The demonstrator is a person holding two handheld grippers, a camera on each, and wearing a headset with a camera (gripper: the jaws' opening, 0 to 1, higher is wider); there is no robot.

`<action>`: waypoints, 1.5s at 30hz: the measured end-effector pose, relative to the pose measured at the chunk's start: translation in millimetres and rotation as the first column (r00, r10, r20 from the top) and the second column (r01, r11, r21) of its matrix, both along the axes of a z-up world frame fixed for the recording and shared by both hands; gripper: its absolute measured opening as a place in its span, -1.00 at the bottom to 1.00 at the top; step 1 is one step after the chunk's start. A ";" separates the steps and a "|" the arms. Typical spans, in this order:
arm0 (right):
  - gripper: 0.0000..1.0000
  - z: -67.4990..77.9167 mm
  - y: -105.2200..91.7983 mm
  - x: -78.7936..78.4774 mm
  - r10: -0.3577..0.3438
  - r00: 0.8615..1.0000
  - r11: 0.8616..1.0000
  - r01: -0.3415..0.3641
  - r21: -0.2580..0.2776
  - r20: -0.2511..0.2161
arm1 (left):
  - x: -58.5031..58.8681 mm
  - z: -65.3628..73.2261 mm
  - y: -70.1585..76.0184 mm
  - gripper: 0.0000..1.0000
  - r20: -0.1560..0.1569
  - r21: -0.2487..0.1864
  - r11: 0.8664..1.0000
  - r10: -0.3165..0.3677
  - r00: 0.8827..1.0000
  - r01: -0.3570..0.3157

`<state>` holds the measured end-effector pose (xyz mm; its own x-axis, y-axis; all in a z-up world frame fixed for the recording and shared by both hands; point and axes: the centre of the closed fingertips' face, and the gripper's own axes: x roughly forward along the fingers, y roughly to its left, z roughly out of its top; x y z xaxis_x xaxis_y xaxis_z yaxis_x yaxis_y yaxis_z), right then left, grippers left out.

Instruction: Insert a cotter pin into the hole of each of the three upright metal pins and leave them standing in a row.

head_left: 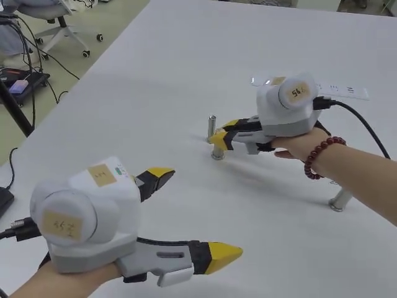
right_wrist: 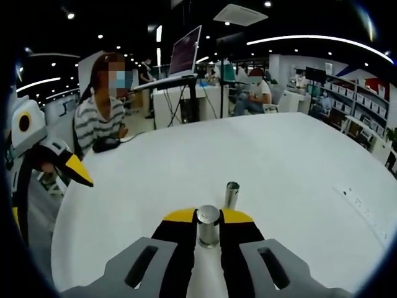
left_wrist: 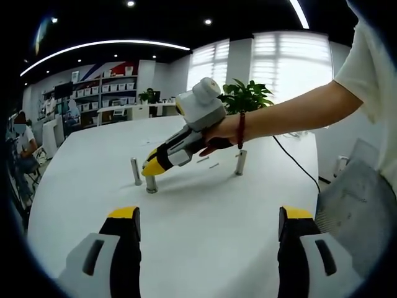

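Note:
Three upright metal pins stand on the white table. My right gripper is shut on one metal pin, whose top sits between the yellow tips. A second pin stands just beyond it. The third pin stands apart, under the right forearm. My left gripper hovers open near the table's front, holding nothing, with its jaws spread wide. Two thin cotter pins lie on the table behind the right gripper.
A white power strip with a black cable lies at the far right of the table. An office chair and floor cables are beyond the left edge. People sit at desks across the room.

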<state>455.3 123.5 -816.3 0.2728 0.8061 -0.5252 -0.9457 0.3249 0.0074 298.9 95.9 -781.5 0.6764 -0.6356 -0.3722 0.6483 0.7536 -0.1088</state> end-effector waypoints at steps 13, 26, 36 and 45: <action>-0.74 -0.6 -1.1 2.9 -0.076 0.997 0.997 0.076 0.001 -0.003 | -0.1 1.2 -2.7 0.85 0.010 -0.004 1.000 -0.013 1.000 0.013; -0.74 7.3 -10.5 -15.9 -0.145 0.989 0.989 0.145 0.018 -0.003 | -0.4 3.0 -2.8 0.85 0.016 -0.003 1.000 -0.010 1.000 0.010; -0.74 12.0 -26.9 -39.5 -0.182 0.983 0.983 0.182 0.018 -0.005 | -1.1 4.4 -3.2 0.82 0.010 -0.012 1.000 -0.003 1.000 0.003; -0.74 12.3 -44.6 -60.8 -0.202 0.979 0.979 0.202 0.000 0.003 | -2.5 7.6 -5.8 0.82 0.018 -0.016 1.000 -0.006 1.000 0.006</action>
<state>394.5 78.9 -804.0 0.4319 0.7338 -0.5243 -0.8605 0.5094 0.0041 296.3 90.2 -773.9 0.6787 -0.6456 -0.3500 0.6550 0.7477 -0.1091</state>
